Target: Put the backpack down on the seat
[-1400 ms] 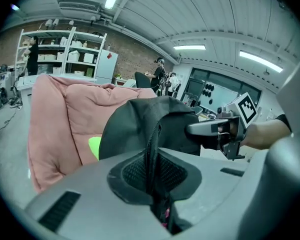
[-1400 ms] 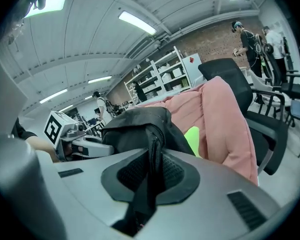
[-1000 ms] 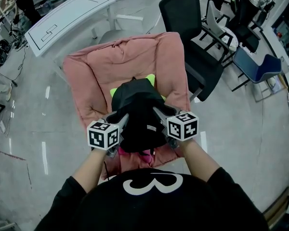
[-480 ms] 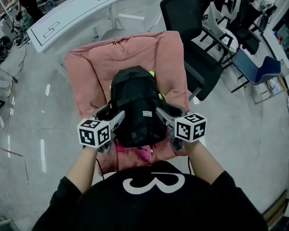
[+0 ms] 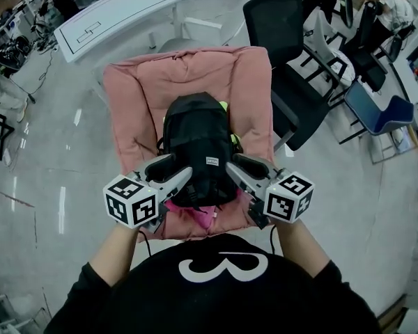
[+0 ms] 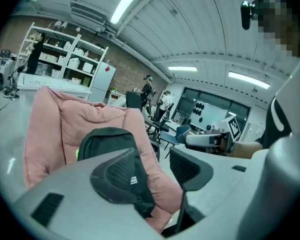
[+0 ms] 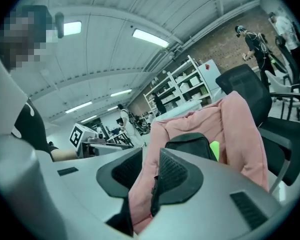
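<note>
While upright, backpack (image 5: 195,145) on pink seat (image 5: 136,110)

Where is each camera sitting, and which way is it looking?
Head view: on the person's head, looking steeply down at the backpack on the pink chair; shows forearms, left tool, right tool.
Left gripper view: on the left tool, facing the backpack along its closing, empty jaws.
Right gripper view: on the right tool, facing the chair along its closing, empty jaws.
Both gripper views share the backpack.
</note>
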Motion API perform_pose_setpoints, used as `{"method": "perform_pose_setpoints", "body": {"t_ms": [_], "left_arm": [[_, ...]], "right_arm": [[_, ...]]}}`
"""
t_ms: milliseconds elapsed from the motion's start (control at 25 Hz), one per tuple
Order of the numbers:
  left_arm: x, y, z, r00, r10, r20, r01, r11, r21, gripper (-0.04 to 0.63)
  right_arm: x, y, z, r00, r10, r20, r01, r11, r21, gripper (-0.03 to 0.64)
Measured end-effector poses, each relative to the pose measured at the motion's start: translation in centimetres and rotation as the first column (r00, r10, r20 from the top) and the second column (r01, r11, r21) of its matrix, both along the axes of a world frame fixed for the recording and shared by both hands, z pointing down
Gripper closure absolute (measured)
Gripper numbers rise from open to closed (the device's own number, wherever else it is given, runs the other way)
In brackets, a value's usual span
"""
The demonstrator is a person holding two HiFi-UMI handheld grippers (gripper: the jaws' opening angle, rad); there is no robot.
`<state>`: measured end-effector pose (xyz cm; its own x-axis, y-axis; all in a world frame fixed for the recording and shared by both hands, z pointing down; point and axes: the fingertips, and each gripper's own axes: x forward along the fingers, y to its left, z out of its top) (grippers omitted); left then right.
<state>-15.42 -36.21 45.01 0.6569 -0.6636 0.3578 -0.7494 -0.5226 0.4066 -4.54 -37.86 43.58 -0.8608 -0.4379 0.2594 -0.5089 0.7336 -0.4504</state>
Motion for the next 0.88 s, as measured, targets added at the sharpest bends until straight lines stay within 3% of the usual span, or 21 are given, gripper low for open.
{"method": "perform_pose_setpoints", "body": {"t_ms": [80,160,240,360,560,880], "left_arm": [[0.9,0.6,-2.1,1.000,-0.023,-0.018,0.023,1.000,0.016,0.434],[1.6,1.1,-3.9,0.998,-0.057,-0.011,0.057,0.998,0.037,0.568],[3.0,1.6,-5.3,0.998,-0.054,-0.030,0.055,0.997,0.047,0.584],[5.3,2.4,-6.6,0.998,-0.017,-0.057,0.020,0.998,0.055,0.589],[7.4,2.9,-6.8,1.000,0.014,-0.004,-0.013,0.998,0.069,0.589],[7.8,3.0,-7.0,1.000,0.020,-0.003,-0.020,0.997,0.070,0.589]], "right_arm": [[0.2,1.2,-2.0,0.998,-0.044,0.037,0.044,0.999,0.012,0.559],[0.5,2.1,-4.0,0.993,-0.084,0.085,0.084,0.996,0.008,0.606],[0.8,2.8,-5.5,0.987,-0.116,0.109,0.114,0.993,0.016,0.612],[1.5,3.5,-6.4,0.988,-0.141,0.068,0.136,0.988,0.078,0.612],[3.0,3.6,-6.6,0.990,-0.133,0.055,0.127,0.988,0.093,0.612],[2.9,3.3,-6.6,0.989,-0.145,0.033,0.141,0.984,0.110,0.612]]}}
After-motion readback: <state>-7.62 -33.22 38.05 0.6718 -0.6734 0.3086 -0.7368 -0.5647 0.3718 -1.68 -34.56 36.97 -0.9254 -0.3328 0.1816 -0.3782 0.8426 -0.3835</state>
